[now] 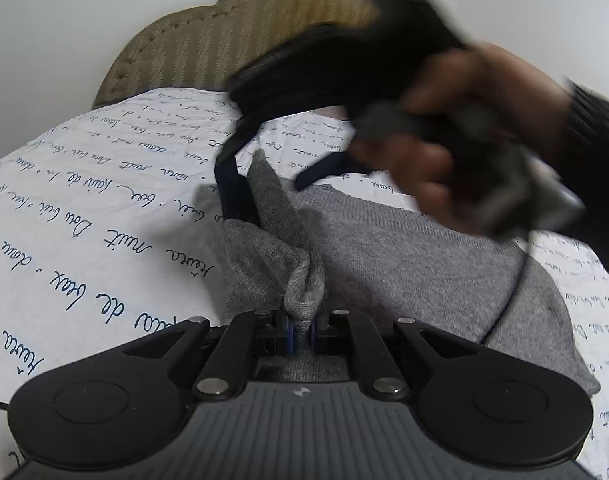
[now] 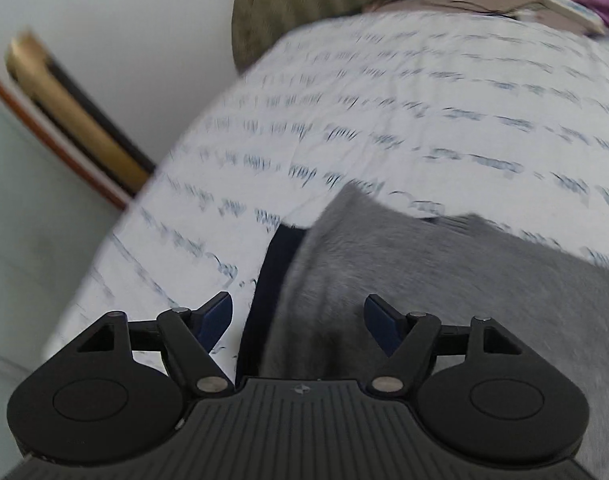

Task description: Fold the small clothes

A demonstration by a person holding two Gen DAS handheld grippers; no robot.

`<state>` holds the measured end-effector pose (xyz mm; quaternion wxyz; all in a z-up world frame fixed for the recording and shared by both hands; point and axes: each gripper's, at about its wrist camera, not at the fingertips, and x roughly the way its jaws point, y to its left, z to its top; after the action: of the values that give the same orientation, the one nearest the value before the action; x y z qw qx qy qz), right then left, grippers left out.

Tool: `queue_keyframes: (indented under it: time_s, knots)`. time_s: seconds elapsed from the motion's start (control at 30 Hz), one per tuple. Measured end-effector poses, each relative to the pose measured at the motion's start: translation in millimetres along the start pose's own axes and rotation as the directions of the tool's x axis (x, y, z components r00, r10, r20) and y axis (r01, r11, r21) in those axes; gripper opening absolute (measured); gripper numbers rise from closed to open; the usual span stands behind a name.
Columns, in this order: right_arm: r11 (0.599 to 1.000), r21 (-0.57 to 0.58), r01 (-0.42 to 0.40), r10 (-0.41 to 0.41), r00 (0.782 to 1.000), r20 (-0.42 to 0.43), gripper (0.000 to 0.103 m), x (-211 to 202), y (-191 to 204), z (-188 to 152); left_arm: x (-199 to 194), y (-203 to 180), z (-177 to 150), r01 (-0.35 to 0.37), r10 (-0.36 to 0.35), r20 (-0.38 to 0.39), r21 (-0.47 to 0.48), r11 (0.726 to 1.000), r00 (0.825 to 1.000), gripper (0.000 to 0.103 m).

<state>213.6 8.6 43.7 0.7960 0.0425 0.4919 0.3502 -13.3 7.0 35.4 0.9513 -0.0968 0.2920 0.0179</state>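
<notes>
The white bed sheet (image 1: pixel 84 184) is printed with rows of dark blue cursive script. In the left wrist view the words "nuit" and "de" can be read at left centre; the remaining script is too distorted to read. In the right wrist view the same print is smeared by motion blur and unreadable. A small pale emblem sits on the ribbed grey housing at the bottom centre of each view; its form cannot be made out.

The grey knit garment with a dark navy band (image 1: pixel 384 248) lies on the sheet, filling the centre and lower right of the left wrist view. The left gripper (image 1: pixel 301 330) has its fingers together, clamped on a bunched fold of the grey knit at bottom centre, which rises in a twisted ridge from the fingers.

The person's hand (image 1: pixel 456 140), in a dark sleeve, holds the second tool across the upper right of this view, blurred, and blocks the far part of the bed.

In the right wrist view the right gripper (image 2: pixel 298 322) has its blue-padded fingers (image 2: pixel 216 316) wide apart, with the garment (image 2: pixel 424 280) and its navy band beneath them; no pad presses on the cloth.

An olive quilted headboard (image 1: pixel 240 32) stands at top centre against a white wall (image 1: pixel 64 20). A gold and dark frame (image 2: pixel 72 112) leans at the left of the right wrist view.
</notes>
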Motion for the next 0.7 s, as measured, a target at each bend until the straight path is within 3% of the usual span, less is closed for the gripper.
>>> queue_keyframes:
  time_s: [0.13,0.23,0.27,0.3,0.47,0.57,0.7]
  knots:
    - [0.978,-0.17,0.122,-0.141,0.984,-0.105,0.074,39.4,35.7,6.6,7.5,1.3,-3.9,0.014,-0.014,-0.018,0.009,1.0,1.0,0.007]
    - [0.933,-0.293,0.209,-0.258,0.956,-0.139,0.057,63.1,50.3,-4.2,11.4,1.4,-5.9,0.019,-0.019,-0.029,0.018,1.0,0.999,0.007]
    - [0.922,-0.312,0.228,-0.282,0.949,-0.14,0.043,66.9,49.8,-8.9,11.7,1.8,-6.1,0.019,-0.018,-0.028,0.019,1.0,0.999,0.007]
    - [0.915,-0.321,0.244,-0.298,0.945,-0.132,0.036,68.8,46.9,-11.9,12.2,3.1,-6.1,0.021,-0.021,-0.029,0.017,1.0,0.999,0.007]
    - [0.96,-0.218,0.177,-0.201,0.975,-0.095,0.016,47.0,15.3,-10.7,12.6,1.8,-6.8,0.034,-0.034,-0.041,0.01,0.999,0.999,0.007]
    - [0.989,-0.118,0.094,-0.103,0.992,-0.071,0.013,26.8,-11.1,-9.8,12.6,-4.4,-5.7,0.049,-0.048,-0.04,0.025,0.998,0.998,0.007]
    - [0.998,-0.045,0.039,-0.04,0.999,-0.017,0.012,0.8,-40.3,-15.3,12.9,-17.3,-1.9,0.079,-0.077,-0.043,0.044,0.996,0.996,0.007]
